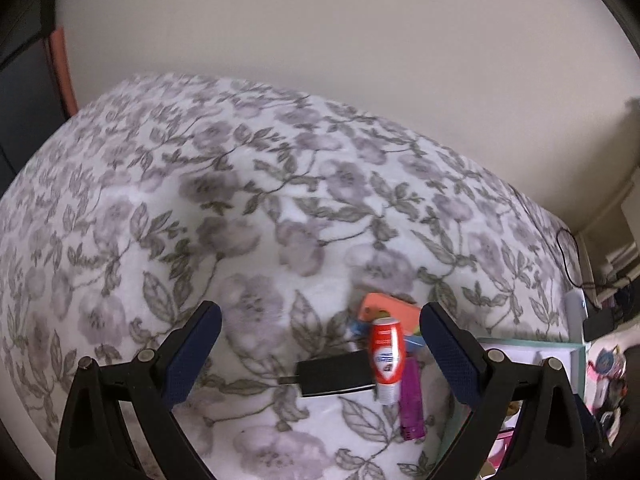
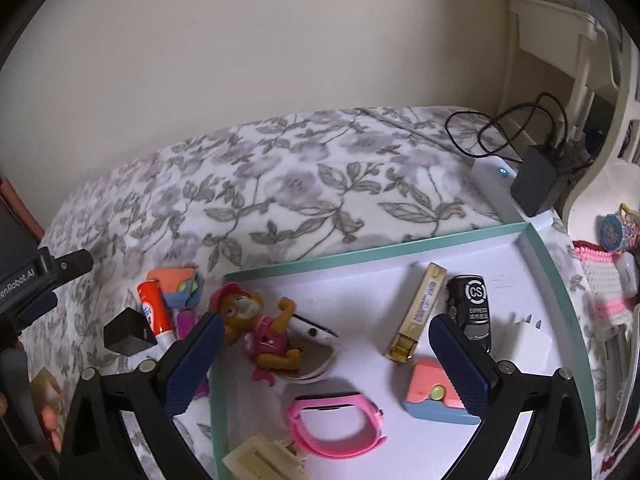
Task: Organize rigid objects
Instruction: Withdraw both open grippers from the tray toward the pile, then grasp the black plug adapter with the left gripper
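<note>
The job looks partly done. Left of the right gripper (image 2: 322,354), a small heap waits on the floral blanket (image 2: 280,184): black block (image 2: 128,334), red-capped tube (image 2: 154,310), purple lighter (image 2: 185,322). Between and beyond its spread, empty fingers, the tray (image 2: 560,276) already holds a toy dog (image 2: 260,328), gold bar (image 2: 420,312) and pink band (image 2: 336,424). The left gripper (image 1: 320,354) hangs wide open above the heap, touching nothing.
</note>
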The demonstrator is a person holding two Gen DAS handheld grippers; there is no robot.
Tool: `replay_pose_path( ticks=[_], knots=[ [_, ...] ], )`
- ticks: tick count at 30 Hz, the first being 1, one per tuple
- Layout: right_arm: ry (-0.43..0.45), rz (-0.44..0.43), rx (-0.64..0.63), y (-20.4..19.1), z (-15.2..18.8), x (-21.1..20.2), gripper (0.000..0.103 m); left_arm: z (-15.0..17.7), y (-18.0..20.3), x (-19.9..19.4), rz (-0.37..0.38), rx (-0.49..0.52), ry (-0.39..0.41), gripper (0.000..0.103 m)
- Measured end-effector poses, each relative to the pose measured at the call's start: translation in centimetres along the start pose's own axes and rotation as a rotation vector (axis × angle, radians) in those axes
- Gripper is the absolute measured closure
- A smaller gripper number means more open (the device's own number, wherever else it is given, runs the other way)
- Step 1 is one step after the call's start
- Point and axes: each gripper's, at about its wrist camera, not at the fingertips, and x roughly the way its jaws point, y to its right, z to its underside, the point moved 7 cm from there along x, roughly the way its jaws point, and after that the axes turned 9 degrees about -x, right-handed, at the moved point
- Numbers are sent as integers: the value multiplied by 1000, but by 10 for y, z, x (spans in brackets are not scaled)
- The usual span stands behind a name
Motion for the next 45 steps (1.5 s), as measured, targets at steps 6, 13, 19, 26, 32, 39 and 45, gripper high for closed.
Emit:
replay_pose_path(
  ticks=[6,13,19,26,32,39,45],
  knots=[
    [-48,-14,43,-16,-12,4,0,3,-16,11,15,-68,-76,4],
    [-53,-85,69,-56,-31,9,0,17,-13,30,16,-57,-185,4],
    [-52,-98,89,-66,-30,23,0,20,-19,41,-1,-84,-226,4],
    [-56,-110,63,-67,-31,32,0,34,-15,51,-21,-48,-278,4],
    [-69,-122,45,-71,-26,33,0,46,-11,55,-50,-11,-298,4],
    [-64,-129,36,-72,-27,32,0,51,-7,55,-17,-18,-321,23],
    [-54,-135,35,-74,-29,29,1,54,0,55,21,-10,-334,33]
  ],
)
